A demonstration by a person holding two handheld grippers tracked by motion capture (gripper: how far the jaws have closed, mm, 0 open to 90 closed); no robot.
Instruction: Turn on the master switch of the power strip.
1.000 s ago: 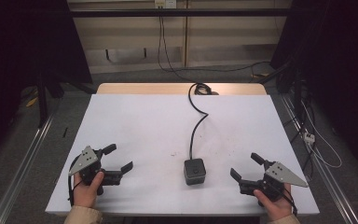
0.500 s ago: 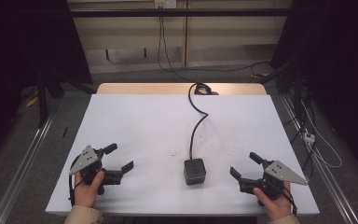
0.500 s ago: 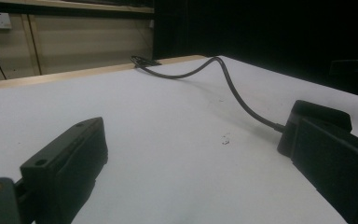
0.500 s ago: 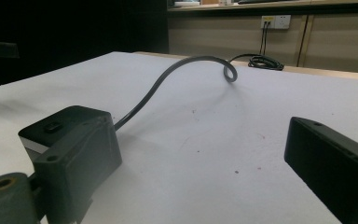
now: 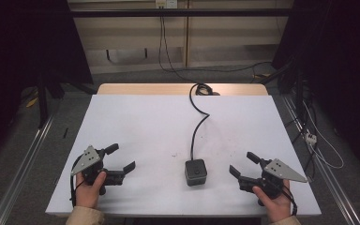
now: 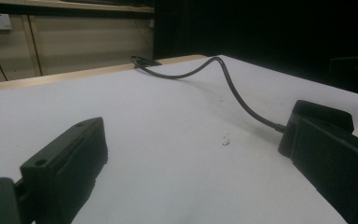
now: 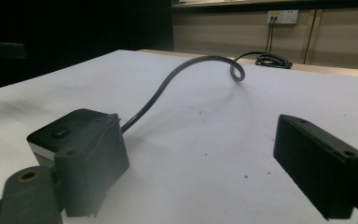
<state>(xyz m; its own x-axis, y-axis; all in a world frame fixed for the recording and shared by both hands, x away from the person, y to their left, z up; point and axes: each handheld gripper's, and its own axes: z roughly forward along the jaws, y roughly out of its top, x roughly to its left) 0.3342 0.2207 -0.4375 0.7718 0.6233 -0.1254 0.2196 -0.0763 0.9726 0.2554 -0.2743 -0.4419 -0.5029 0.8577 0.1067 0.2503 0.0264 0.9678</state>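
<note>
At about 7 o'clock on the white table [image 5: 150,126] the left gripper [image 5: 121,158] rests low in the person's left hand [image 5: 90,189], its grey three-cornered plate on top and its jaws standing apart with bare table between them, aimed toward 3 o'clock; the forearm behind it is cut off by the bottom edge of the high view; in the left gripper view the far jaw covers most of the small black box [image 6: 323,114], so only its top and one corner show, and the background beyond the table is too dark to read.

Near 6 o'clock, between the two grippers and touching neither, sits the small black box [image 5: 196,172]; it is squarish, so no long axis can be told, but its black cable [image 5: 198,123] leaves the far face and runs toward 12 o'clock, bending once and ending in a loose coil at the table's far wooden edge, where the end is too small to make out.

At about 5 o'clock the right gripper [image 5: 243,163] lies in the right hand [image 5: 273,205], jaws apart and empty, pointing toward 9 o'clock at the box; in the right gripper view the near jaw overlaps the box's [image 7: 63,132] lower corner; the wrist is cut off below.
</note>
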